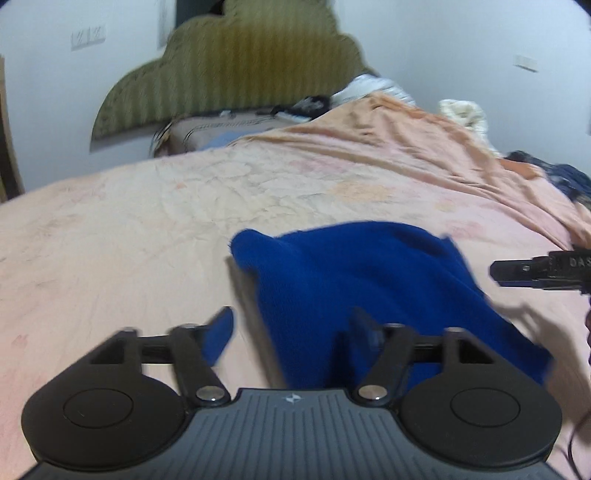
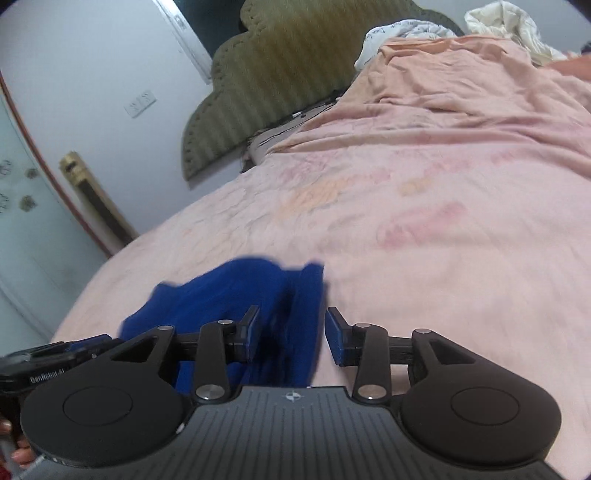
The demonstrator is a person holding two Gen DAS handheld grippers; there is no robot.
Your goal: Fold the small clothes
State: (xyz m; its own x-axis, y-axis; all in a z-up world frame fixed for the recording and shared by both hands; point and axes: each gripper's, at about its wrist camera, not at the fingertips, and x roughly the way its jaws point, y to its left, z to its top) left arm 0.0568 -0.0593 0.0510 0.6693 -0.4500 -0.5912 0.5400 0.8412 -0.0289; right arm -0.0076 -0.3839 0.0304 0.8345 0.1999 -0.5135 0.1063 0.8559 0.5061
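Observation:
A small blue fleece garment lies bunched on the pink bedsheet. My left gripper is open, just above the garment's near left edge, its right finger over the cloth. In the right wrist view the same garment lies low and left. My right gripper is open over the garment's right edge, with cloth between the jaws but not pinched. The right gripper also shows at the right edge of the left wrist view, and the left gripper's body shows at the left edge of the right wrist view.
A green padded headboard stands at the back against a white wall. A peach blanket and white bedding are heaped at the far right. Dark clothes lie at the right edge. A door is on the left.

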